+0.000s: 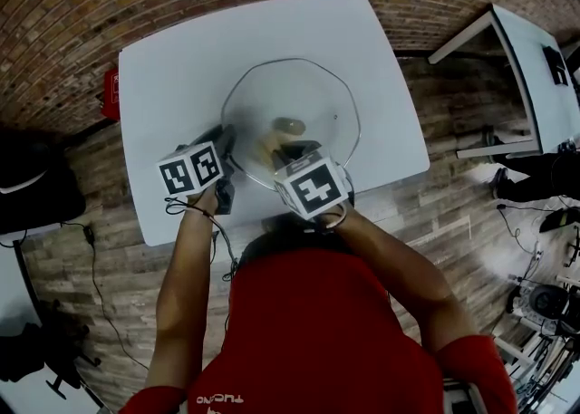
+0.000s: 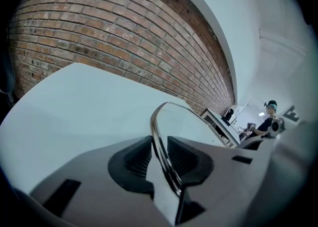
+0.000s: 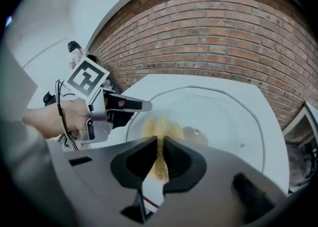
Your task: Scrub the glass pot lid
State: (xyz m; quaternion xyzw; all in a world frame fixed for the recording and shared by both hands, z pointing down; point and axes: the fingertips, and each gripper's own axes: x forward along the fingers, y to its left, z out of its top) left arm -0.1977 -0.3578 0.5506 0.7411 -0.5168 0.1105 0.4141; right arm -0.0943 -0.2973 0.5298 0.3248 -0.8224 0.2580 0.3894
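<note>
The glass pot lid [image 1: 313, 100] lies on the white table [image 1: 172, 68], its knob [image 1: 290, 122] near the middle. My left gripper [image 1: 228, 142] is shut on the lid's metal rim [image 2: 160, 139] at its left edge; the rim runs between the dark pads [image 2: 133, 157]. My right gripper [image 1: 283, 148] is shut on a yellow-brown scrub pad [image 3: 159, 159], which hangs over the glass close to the knob [image 3: 195, 133]. In the right gripper view the lid [image 3: 228, 114] fills the table ahead, with the left gripper [image 3: 143, 105] on its left rim.
A brick wall [image 1: 91, 4] runs behind the table. A red object [image 1: 111, 93] sits by the table's left edge. A second white table [image 1: 530, 68] stands to the right. Cables lie on the wooden floor [image 1: 100, 258]. A person [image 2: 268, 116] is far off.
</note>
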